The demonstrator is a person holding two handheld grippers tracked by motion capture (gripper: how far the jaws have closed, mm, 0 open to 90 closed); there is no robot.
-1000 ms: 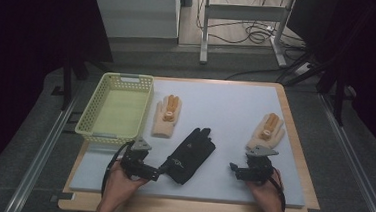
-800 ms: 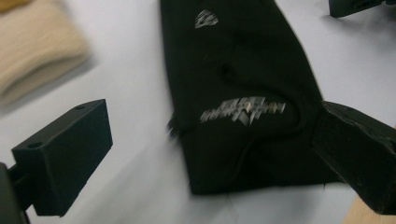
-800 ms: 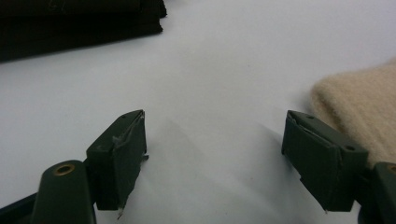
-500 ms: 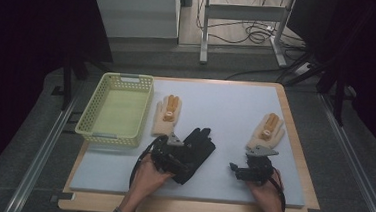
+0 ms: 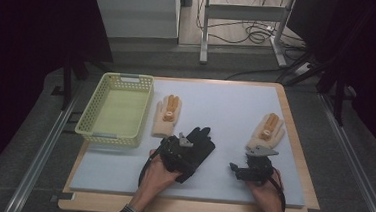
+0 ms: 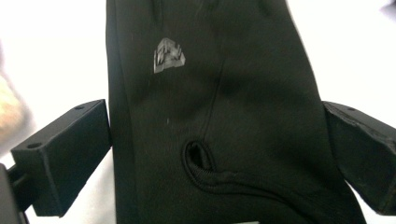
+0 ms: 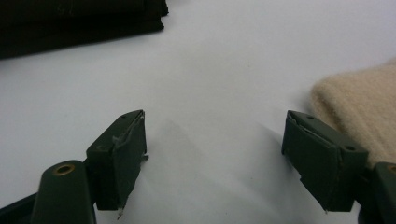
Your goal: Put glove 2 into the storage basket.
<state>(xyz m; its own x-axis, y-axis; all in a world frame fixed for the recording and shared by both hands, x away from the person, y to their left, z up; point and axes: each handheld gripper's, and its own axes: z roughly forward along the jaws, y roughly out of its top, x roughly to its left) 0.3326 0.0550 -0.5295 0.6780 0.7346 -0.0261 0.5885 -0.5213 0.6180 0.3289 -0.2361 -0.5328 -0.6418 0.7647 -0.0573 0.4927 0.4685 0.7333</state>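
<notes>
A black glove lies flat at the middle of the white mat. My left gripper sits over its cuff end. In the left gripper view the black glove spans the whole gap of the left gripper, whose jaws stand wide apart at the glove's two edges, open. My right gripper rests open on the mat at front right, nothing between the jaws of the right gripper. A beige glove lies just beyond it, and that beige glove is beside the right jaw.
A yellow-green mesh basket stands at the mat's left side. A second beige glove lies between the basket and the black glove. The black glove's edge shows in the right gripper view. The mat's wooden rim runs along the front.
My left gripper has moved right and forward from the mat's front left onto the black glove, jaws now straddling it. The right gripper has stayed put.
</notes>
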